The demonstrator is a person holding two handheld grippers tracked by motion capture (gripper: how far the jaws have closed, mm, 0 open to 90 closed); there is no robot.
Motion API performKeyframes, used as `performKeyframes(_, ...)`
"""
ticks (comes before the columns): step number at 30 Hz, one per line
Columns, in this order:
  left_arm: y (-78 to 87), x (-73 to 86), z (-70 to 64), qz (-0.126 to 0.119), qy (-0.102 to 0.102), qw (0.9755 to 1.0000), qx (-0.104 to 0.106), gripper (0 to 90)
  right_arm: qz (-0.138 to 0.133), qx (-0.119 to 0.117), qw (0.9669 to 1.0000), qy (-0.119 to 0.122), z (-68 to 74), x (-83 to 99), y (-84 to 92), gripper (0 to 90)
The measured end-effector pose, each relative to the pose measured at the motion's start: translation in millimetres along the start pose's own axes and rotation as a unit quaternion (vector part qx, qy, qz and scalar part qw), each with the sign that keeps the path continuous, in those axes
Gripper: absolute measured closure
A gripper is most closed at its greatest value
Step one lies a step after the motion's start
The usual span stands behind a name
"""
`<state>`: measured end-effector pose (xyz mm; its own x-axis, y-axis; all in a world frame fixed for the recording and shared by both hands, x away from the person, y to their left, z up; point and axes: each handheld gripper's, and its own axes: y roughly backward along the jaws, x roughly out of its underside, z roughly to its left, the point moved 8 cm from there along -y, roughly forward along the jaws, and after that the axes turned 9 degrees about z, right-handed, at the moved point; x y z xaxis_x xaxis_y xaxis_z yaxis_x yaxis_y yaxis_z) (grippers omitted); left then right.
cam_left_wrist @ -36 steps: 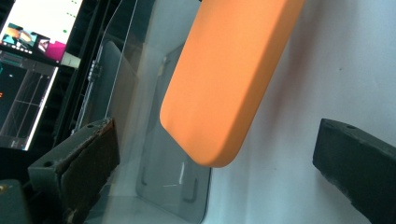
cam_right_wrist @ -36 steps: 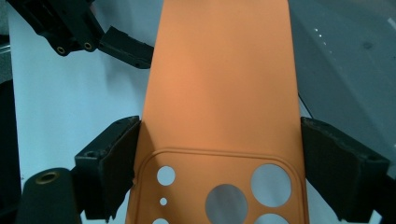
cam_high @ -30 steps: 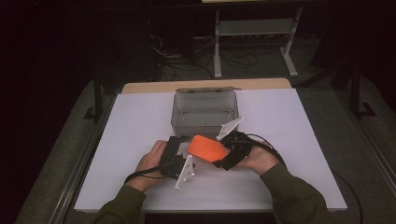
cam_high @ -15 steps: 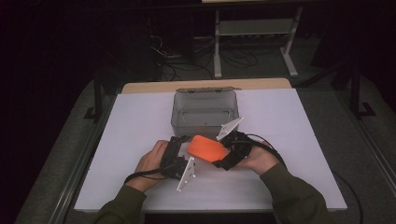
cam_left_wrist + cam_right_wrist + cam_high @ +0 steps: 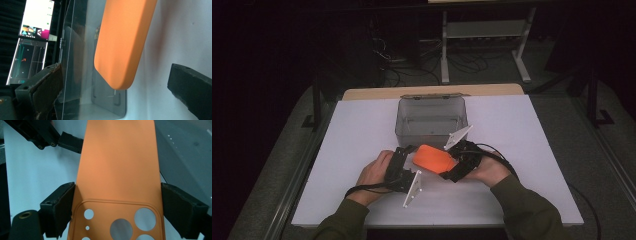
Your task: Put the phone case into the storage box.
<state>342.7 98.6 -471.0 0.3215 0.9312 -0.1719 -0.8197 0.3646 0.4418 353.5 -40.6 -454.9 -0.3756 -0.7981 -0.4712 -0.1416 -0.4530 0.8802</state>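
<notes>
An orange phone case [image 5: 432,158] with round camera holes hangs just above the white table, in front of a clear plastic box [image 5: 431,119]. My right gripper [image 5: 451,166] is shut on it; in the right gripper view both pads [image 5: 62,205] press the edges of the phone case [image 5: 117,162] at its camera end. My left gripper [image 5: 408,156] is open at the case's other end. In the left gripper view the rounded end of the case [image 5: 120,50] sits between my left gripper's [image 5: 116,68] wide-apart jaws without touching either.
The white table [image 5: 522,130] has bare room to the left and right of the box. The clear box [image 5: 75,75] stands close behind the case. Cables trail from both grippers. Beyond the table's far edge are a dark floor, a metal stand [image 5: 484,35] and a lit screen [image 5: 37,17].
</notes>
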Motion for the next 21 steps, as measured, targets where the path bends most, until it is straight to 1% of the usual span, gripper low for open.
performKeyframes(3,-0.2,0.0,-0.6,0.004,-0.007,1.0000,-0.005,0.0,0.000,0.000,1.0000,0.000,-0.1,0.1,0.0,14.7)
performKeyframes(21,-1.3,-7.7,-2.3,0.009,-0.021,0.9994,-0.027,0.0,-0.001,0.000,1.0000,-0.002,-0.7,-0.6,0.3,14.8)
